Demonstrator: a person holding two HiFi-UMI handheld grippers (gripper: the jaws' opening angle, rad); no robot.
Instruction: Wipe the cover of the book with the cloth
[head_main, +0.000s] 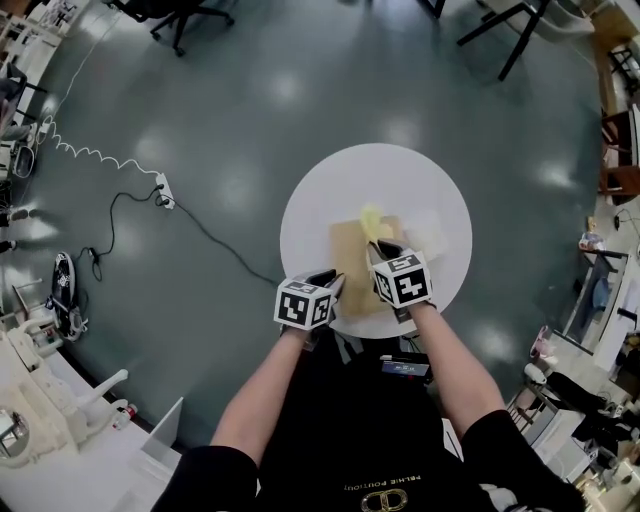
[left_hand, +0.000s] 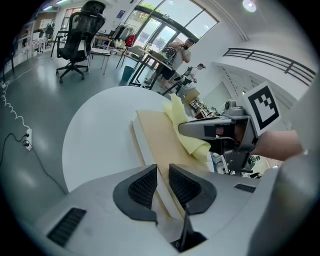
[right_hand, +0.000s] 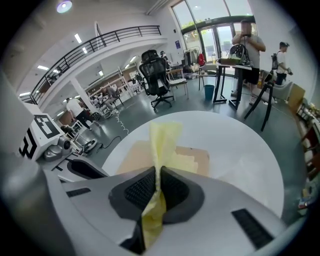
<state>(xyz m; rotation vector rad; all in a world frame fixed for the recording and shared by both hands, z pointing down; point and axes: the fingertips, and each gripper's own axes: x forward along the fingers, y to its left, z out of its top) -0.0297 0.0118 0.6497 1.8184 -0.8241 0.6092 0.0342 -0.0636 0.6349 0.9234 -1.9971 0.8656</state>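
The person stands at the 6 o'clock edge of a round white tabletop (head_main: 440, 190), both bare forearms reaching forward toward 12 o'clock and drawing closer together as they near it. A tan book (head_main: 350, 262) lies flat on the near half of the tabletop, its near end at the 6 o'clock rim.

The left tool (left_hand: 162, 186) sits low at the book's near corner, at about 7 o'clock on the tabletop. Its jaws are drawn almost together, and the book's pale page edge and tan cover run into the narrow gap between them, so it pinches that corner. The left forearm slants up from 7 o'clock in the head view, with the wrist straight behind the marker cube.

The right tool (right_hand: 157, 186) is over the middle of the book, just to the right of the left tool and a little farther forward. Its jaws are pressed tight on a yellow cloth (right_hand: 165, 140). The cloth stands up in a folded crest beyond the jaw tips, spreads onto the cover, and trails out behind the jaws. The right forearm comes up from 5 o'clock, and its tool points toward 11 o'clock across the cover.

A power strip (head_main: 165, 190) with its cable lies on the grey floor (head_main: 230, 110) at 9 o'clock from the tabletop.
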